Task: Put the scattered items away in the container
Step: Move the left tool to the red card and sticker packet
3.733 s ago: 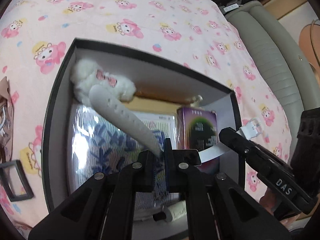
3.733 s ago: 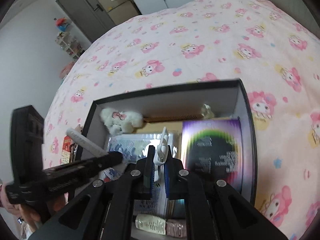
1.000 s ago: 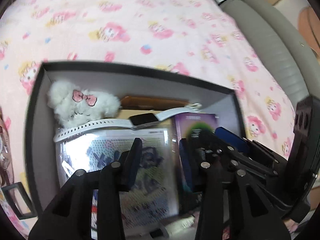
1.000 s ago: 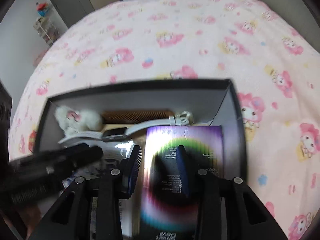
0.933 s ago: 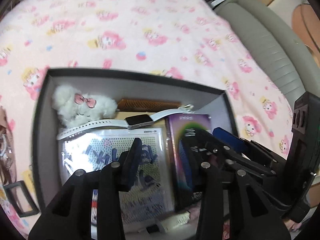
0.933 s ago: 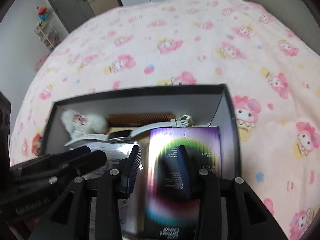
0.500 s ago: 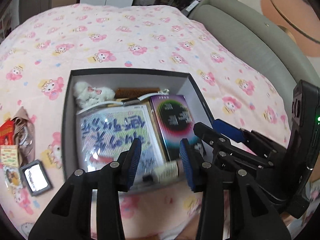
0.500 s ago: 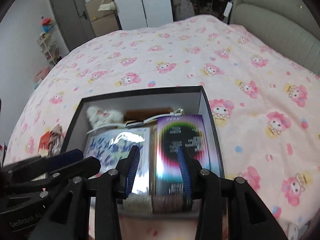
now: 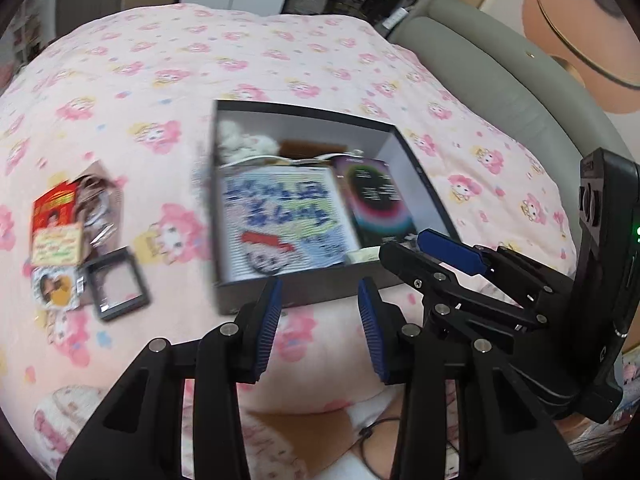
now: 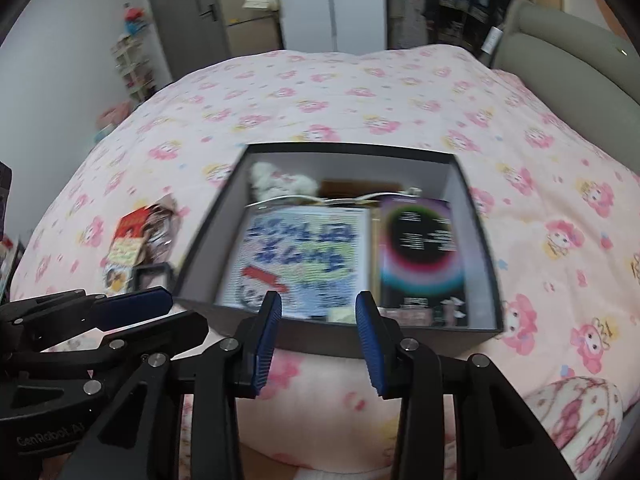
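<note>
A black box (image 9: pixel 304 294) (image 10: pixel 472 216) sits on the pink bedspread. Inside lie a white plush (image 9: pixel 244 142) (image 10: pixel 276 182), a white-strapped watch (image 10: pixel 352 199), a blue-lettered packet (image 9: pixel 280 220) (image 10: pixel 304 256), a purple box (image 9: pixel 376 196) (image 10: pixel 420 248) and a brown comb (image 9: pixel 312 147). On the bed left of the box lie snack packets (image 9: pixel 56 216) (image 10: pixel 128 236) and a small black-framed case (image 9: pixel 116 282) (image 10: pixel 154 272). My left gripper (image 9: pixel 318 320) is open and empty, near the box's front wall. My right gripper (image 10: pixel 318 320) is open and empty, also before the box.
A grey padded headboard (image 9: pixel 500 80) (image 10: pixel 568 52) runs along the right. A grey door (image 10: pixel 180 12) and shelves (image 10: pixel 128 56) stand beyond the bed at the far left. The right gripper's body (image 9: pixel 520 280) shows in the left wrist view.
Both grippers let go of the white watch, which now lies in the box, opened, and pulled back and up away from the box.
</note>
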Tool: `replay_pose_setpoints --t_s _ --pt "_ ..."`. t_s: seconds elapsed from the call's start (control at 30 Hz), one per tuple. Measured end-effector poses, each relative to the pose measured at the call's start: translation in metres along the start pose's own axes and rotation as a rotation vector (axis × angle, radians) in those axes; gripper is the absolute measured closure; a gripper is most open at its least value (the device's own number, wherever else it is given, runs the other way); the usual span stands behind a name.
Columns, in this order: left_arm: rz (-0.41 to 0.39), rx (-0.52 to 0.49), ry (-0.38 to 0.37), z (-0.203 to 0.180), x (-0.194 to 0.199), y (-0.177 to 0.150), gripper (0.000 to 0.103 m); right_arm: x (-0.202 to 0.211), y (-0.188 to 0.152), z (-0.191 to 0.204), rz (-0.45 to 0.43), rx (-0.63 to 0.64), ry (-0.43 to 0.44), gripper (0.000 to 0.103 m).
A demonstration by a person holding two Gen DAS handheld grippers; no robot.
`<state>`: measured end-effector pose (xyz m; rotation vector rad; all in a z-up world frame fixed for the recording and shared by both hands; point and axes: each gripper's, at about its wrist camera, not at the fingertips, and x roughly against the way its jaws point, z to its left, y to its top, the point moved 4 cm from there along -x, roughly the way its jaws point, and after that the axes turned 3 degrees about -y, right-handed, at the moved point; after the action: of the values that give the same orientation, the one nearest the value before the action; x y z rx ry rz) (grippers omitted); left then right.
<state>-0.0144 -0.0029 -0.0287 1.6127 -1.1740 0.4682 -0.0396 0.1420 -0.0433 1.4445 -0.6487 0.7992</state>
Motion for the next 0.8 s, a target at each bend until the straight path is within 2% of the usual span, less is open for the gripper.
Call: replay_pose_setpoints --t_s 0.1,0.23,0.4,0.53,0.6,0.8 --pt "-0.014 0.037 0.027 0.021 0.014 -0.008 0.064 -0.002 -0.001 0.026 0.004 0.042 0.031 0.068" --pt "-0.029 0.093 0.098 0.057 0.035 -0.017 0.064 -0.009 0.0 0.065 0.014 0.086 0.094 0.068" --pt "-0.049 0.218 0.157 0.113 0.055 -0.033 0.065 -0.026 -0.002 0.122 0.06 0.141 0.196 0.068" --pt "-0.042 0.345 0.151 0.159 0.059 -0.047 0.064 -0.049 -0.005 0.167 0.135 0.169 0.303 0.068" --pt "-0.041 0.416 0.179 0.188 0.059 -0.053 0.064 -0.065 -0.006 0.185 0.179 0.161 0.361 0.068" --pt "-0.031 0.57 0.23 0.272 0.051 -0.067 0.064 -0.112 -0.012 0.216 0.284 0.172 0.391 0.068"
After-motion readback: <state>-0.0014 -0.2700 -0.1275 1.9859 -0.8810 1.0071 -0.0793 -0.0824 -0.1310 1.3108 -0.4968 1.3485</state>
